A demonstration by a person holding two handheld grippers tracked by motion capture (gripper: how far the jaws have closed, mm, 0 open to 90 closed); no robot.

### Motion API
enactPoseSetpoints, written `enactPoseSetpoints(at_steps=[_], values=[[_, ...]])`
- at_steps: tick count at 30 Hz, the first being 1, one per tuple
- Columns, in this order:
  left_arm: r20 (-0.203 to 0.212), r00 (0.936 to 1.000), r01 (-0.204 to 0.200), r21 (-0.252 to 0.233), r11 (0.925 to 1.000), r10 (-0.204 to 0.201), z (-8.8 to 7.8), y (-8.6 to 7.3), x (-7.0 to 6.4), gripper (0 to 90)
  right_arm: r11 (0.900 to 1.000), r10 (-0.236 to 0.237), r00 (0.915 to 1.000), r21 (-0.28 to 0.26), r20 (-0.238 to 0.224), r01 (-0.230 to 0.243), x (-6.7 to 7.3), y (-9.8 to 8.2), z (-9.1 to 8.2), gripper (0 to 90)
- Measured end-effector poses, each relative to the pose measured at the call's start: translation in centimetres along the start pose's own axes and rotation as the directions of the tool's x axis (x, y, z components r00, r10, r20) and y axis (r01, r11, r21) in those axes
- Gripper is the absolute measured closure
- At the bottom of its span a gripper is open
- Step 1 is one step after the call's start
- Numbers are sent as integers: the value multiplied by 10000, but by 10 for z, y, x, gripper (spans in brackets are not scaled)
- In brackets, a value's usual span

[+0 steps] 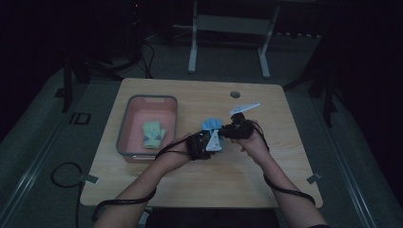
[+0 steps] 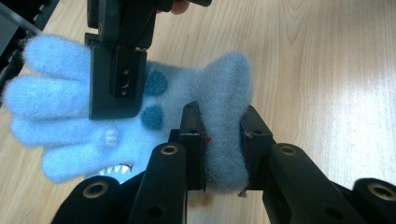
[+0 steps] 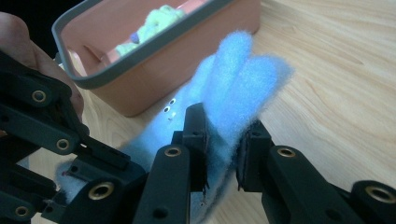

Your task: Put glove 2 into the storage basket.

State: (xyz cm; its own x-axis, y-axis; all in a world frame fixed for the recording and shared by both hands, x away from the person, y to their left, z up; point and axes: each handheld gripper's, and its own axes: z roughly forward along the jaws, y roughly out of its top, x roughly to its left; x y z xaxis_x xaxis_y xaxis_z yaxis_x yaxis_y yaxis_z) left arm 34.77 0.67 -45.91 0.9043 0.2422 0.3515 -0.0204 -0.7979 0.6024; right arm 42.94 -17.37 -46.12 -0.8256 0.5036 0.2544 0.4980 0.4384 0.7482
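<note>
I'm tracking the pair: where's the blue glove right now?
In the high view the blue glove is mid-table, right of the pink bin, clamped between left tongs and right tongs.

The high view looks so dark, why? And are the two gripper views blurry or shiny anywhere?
High view: dim all over, the room behind nearly black; the blue glove and pink bin are small but readable. Left gripper view: bright, with glare on the table at right; the near black jaws look soft. Right gripper view: well lit, the bin behind slightly out of focus, the glove's fuzzy edges soft.
</note>
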Motion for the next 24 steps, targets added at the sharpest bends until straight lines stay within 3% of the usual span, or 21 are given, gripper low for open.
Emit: enactPoseSetpoints(at_steps=[15,24], values=[[-347,9994,95,119,9999,-90,-31,-10,11,754,9990,-416,9988,-143,-277,412,17,31,10,770],[-514,9985,192,341,9992,-174,-48,-22,17,754,9980,-623,9969,-140,-485,617,28,48,25,770]])
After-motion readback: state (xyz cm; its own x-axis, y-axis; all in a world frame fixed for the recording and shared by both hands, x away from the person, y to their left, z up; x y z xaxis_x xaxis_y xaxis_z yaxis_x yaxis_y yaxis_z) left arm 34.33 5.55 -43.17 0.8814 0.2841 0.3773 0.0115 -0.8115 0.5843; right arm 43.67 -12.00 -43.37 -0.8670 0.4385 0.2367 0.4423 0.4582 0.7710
